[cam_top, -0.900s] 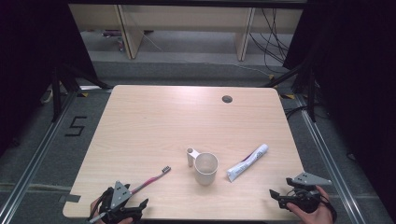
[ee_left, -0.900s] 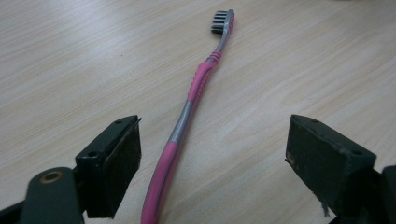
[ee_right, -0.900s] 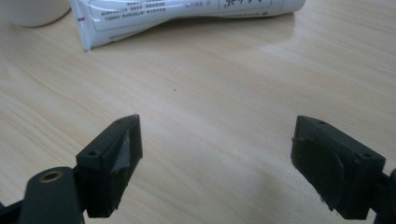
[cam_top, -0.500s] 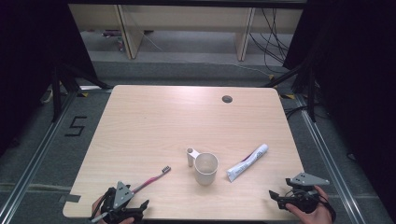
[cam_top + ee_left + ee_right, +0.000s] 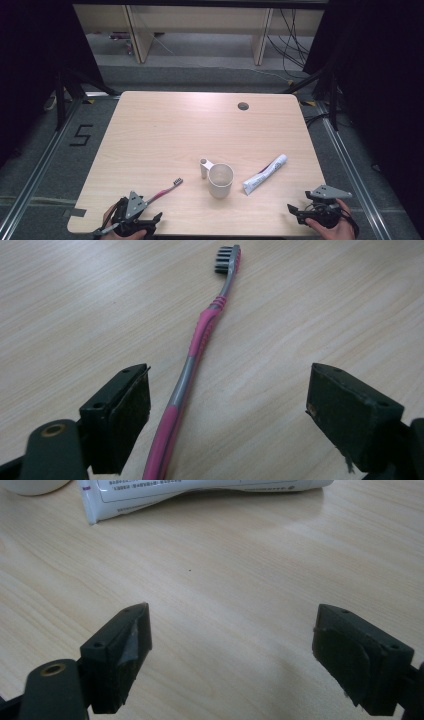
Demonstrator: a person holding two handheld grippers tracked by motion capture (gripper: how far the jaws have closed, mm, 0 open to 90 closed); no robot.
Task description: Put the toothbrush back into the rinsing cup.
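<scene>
A pink and grey toothbrush point(image 5: 165, 189) point(image 5: 200, 342) lies on the wooden table point(image 5: 190, 130), bristle head pointing away from me. My left gripper point(image 5: 145, 222) point(image 5: 227, 405) stands open at the table's front left edge, and the brush handle runs between its jaws, close to the left pad, untouched. A white cup point(image 5: 220, 180) with a handle stands in the middle. Right of it lies a white toothpaste tube point(image 5: 265, 174) point(image 5: 200, 492). My right gripper point(image 5: 299, 214) point(image 5: 230, 650) is open at the front right corner over bare wood, short of the tube.
A dark round grommet hole point(image 5: 243, 106) sits near the table's far edge. Metal rails point(image 5: 350, 170) run along both sides of the table. Wooden shelving point(image 5: 200, 30) and cables stand beyond the far edge.
My left gripper has drawn back a little toward the front edge of the table. The right gripper and the objects on the table have stayed put.
</scene>
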